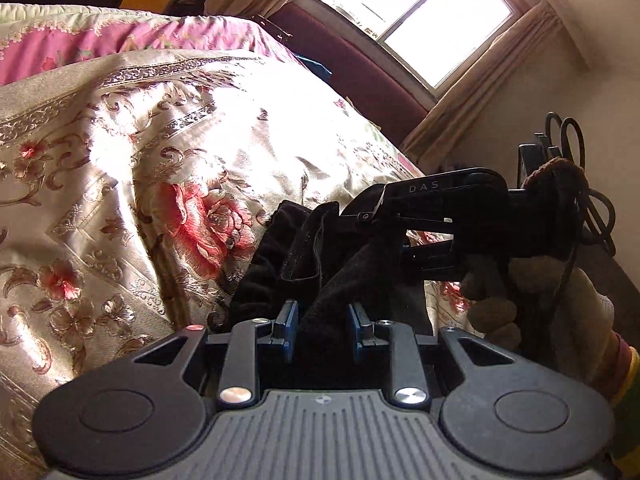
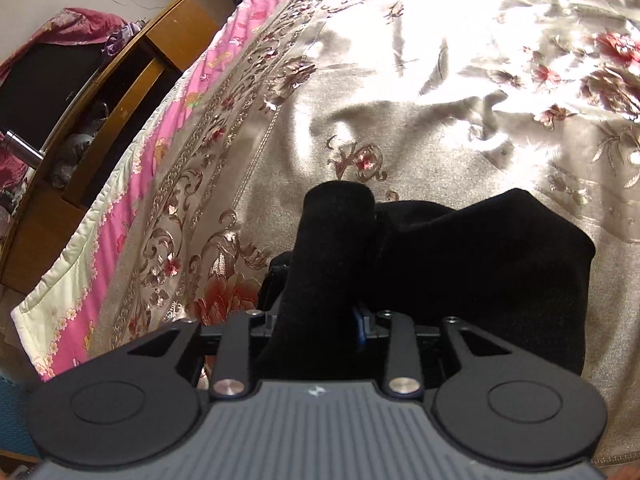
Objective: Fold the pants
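Lying bunched on the floral bedspread (image 2: 400,128) of the bed, the black pants (image 2: 460,272) fill the lower middle of both views. Right wrist view: a rolled fold of the pants stands up at 12 o'clock from the right tool (image 2: 320,320), cloth running down between its blue pads, which sit narrow against it; the rest of the garment spreads toward 3 o'clock. Left pad is hidden by the cloth, so the grip is judged from the right pad only. This view alone shows the pink quilt edge (image 2: 168,128) at 9 o'clock and the wooden cabinet (image 2: 120,92) at 10 o'clock. Left wrist view: left tool (image 1: 324,320) has a strip of pants (image 1: 320,248) between its blue pads, jaws narrow, cloth touching the right pad; a gap shows at the left pad. Only here is the right tool (image 1: 360,216) seen from outside, at 2 o'clock, its tips buried in the same bundle, held by a gloved hand (image 1: 532,288) with cables (image 1: 592,208) looped behind. Window (image 1: 412,16) and curtains (image 1: 480,92) at 1 o'clock, glare washing out the bedspread's middle. The tool bodies block the near edge of the pants in both views.
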Tool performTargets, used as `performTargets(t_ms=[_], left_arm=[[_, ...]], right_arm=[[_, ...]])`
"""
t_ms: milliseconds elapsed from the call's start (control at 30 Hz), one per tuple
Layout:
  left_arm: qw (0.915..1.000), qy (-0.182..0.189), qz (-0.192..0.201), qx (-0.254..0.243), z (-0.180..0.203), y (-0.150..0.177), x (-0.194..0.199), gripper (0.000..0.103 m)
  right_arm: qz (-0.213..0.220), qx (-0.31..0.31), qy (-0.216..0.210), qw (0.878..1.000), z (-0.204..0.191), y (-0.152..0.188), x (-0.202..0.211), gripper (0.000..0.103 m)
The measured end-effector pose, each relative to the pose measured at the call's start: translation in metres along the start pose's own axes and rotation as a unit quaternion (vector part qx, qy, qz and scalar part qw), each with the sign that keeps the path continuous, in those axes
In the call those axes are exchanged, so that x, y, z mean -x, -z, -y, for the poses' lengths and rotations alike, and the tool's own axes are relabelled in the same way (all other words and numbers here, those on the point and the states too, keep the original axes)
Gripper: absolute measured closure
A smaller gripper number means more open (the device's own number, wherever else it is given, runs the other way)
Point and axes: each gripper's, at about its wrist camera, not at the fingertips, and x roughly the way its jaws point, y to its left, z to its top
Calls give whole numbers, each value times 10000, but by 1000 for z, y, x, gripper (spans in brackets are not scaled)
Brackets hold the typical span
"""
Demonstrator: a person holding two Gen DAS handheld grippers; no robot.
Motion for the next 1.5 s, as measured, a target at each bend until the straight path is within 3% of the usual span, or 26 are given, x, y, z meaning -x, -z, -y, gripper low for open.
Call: performTargets(t_ms=[100, 167, 267, 433, 500, 567, 667, 733, 800, 867, 1033, 1167, 1300, 1367, 1500], left_arm=[[9998, -135, 83, -116, 2, 0, 16, 63], [9994, -279, 152, -148, 1, -1, 29, 62], [9982, -446, 283, -298, 2, -7, 41, 60], [9918, -474, 419, -1110, 31, -12, 40, 51], [9844, -513, 395, -1638, 48, -9, 32, 48], [9749, -635, 300, -2115, 59, -5, 17, 43], [9585, -1281, -78, -2545, 56, 1, -8, 38], [9602, -1441, -290, -2374, 45, -1, -15, 35], [9694, -1348, -404, -2011, 33, -6, -14, 34], [9720, -1285, -352, -1936, 34, -9, -9, 33], [9600, -1624, 234, -2270, 55, -22, 12, 34], [9535, -1305, 555, -2661, 83, -30, 14, 34], [9490, -971, 263, -2989, 98, -22, -31, 34], [9475, -1027, 80, -3026, 90, -20, -53, 34], [9459, -1218, -220, -3001, 59, -18, -82, 34]], right_arm=[[129, 411, 205, 9989, -13, 5, 8, 67], [157, 445, 107, 9988, -15, 4, 13, 57], [223, 479, -82, 9986, -21, 3, 16, 52], [308, 386, -482, 9976, -27, -3, 16, 50], [366, 257, -803, 9958, -26, -9, 15, 50], [388, 172, -811, 9958, -23, -15, 10, 50], [662, -17, -1033, 9925, -10, -17, 25, 53], [1046, -24, -912, 9903, 6, -13, 49, 53], [1348, 69, -635, 9888, 27, -7, 69, 53], [1488, 86, -270, 9885, 45, 2, 80, 51], [1456, 364, 102, 9886, 69, 29, 78, 51], [1593, 1014, 147, 9819, 53, 43, 61, 51], [1581, 1019, 1, 9821, 55, 34, 40, 55], [1567, 814, 138, 9842, 71, 28, 27, 54], [1426, 93, 1, 9897, 115, 28, 5, 58]])
